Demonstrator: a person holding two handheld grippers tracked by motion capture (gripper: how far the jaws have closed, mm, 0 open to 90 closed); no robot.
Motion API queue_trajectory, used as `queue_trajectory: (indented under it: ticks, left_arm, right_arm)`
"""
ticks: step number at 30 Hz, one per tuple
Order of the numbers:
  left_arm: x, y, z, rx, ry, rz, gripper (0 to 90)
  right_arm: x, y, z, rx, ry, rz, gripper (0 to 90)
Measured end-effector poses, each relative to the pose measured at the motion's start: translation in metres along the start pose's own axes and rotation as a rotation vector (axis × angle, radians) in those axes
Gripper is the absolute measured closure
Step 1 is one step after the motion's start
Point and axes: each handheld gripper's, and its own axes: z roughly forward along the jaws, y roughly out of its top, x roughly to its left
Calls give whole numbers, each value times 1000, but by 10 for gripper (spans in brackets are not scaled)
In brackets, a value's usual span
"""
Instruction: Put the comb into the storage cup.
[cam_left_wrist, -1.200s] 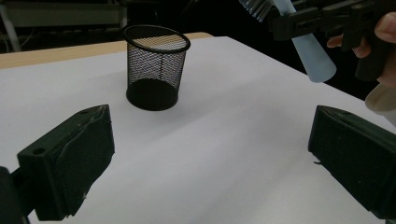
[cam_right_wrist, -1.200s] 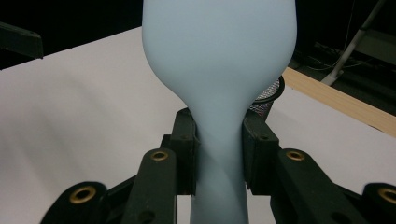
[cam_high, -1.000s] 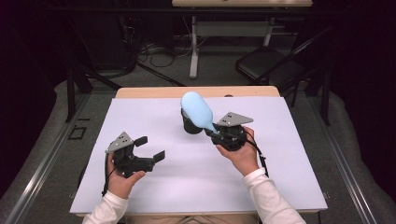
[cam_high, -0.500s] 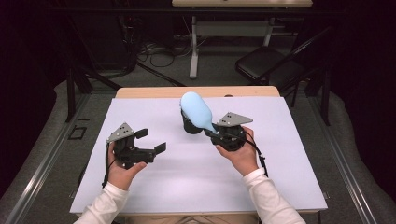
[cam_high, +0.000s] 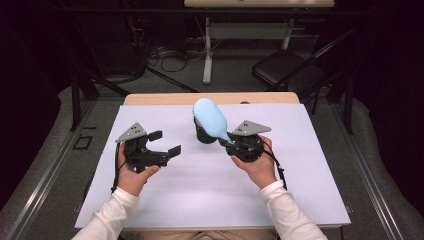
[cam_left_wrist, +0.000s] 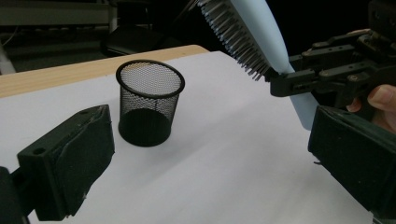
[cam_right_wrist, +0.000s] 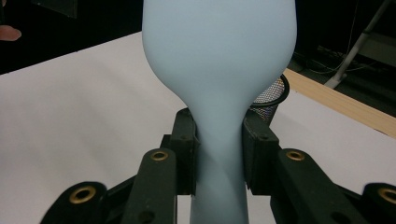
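The right hand-held gripper (cam_high: 229, 143) clamped the pale-blue hairbrush (cam_high: 210, 119) by its handle beside the mesh cup (cam_left_wrist: 149, 102); the left hand-held gripper (cam_high: 165, 143) waited open (empty). Next, probably, lowering the brush into the cup.

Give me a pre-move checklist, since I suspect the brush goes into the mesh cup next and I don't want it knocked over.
1. Right gripper grip: its fingers are clamped on the light blue hairbrush handle, ok.
2. Mesh cup upright on the white sheet: ok.
3. Cup contents: nothing seen through the mesh in the left gripper view, ok.
4. Left gripper out of the way: open, holding nothing, off to the cup's side, ok.
5. Brush orientation: head up and away from the hand, handle in the grip; dropping it in handle first would need a regrip, not ok.
6. Brush head lined up over the cup mouth: cannot tell.
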Motion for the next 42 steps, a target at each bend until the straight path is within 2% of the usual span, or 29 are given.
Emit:
queue_trajectory:
  ticks: [21, 28, 42]
  left_arm:
    - [-1, 29, 20, 15, -79, -60, 5]
    - [-1, 38, 28, 24, -87, -63, 5]
    - [-3, 50, 40, 40, -133, -86, 5]
  right_arm:
    - [1, 0, -1, -12, 2, 0, 697]
    - [1, 0, -2, -19, -1, 0, 697]
    - [2, 0, -2, -22, 0, -3, 697]
